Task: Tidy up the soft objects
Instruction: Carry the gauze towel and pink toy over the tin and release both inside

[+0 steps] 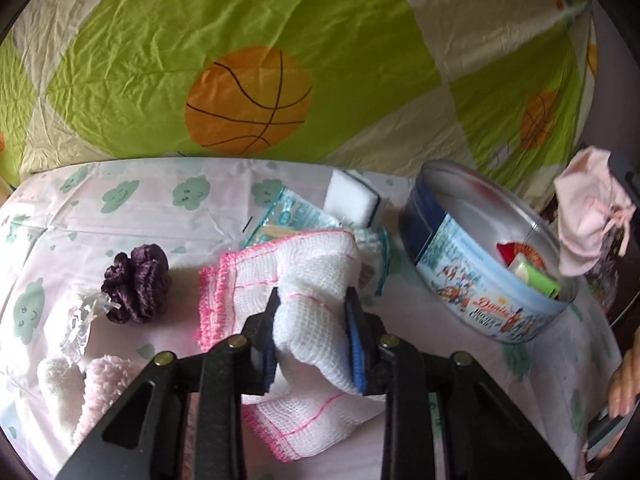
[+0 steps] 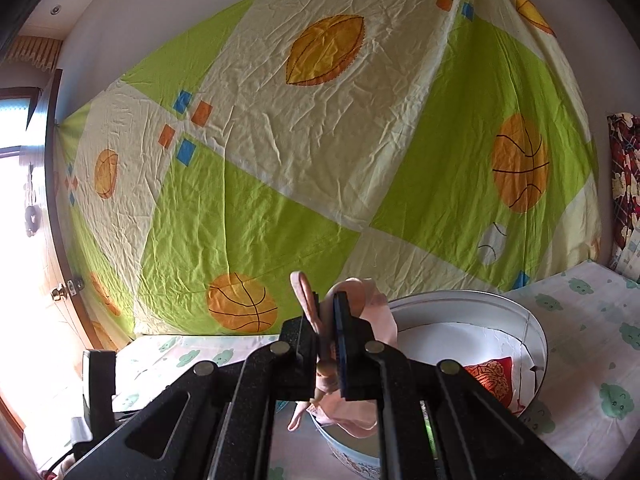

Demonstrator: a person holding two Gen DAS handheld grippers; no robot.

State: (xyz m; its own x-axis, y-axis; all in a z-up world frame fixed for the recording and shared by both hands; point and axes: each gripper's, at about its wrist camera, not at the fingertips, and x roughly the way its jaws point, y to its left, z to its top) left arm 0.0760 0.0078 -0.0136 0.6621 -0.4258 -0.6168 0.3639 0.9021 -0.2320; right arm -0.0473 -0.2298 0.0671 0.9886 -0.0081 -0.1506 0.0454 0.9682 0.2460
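My left tongs (image 1: 312, 320) pinch only a fold of the gauze cloth (image 1: 288, 280) left of the tin (image 1: 492, 256); it may slip. Right tongs (image 2: 326, 320), clamped on pink fabric (image 2: 376, 312), seemingly over the tin.

Scrunchie (image 1: 136, 289) left of cloth (image 1: 280, 280); tin (image 1: 480, 280) right.

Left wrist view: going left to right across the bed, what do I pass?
Clear plastic wrap → purple scrunchie → white gauze cloth pinched by the left gripper → round cookie tin → pink cloth.
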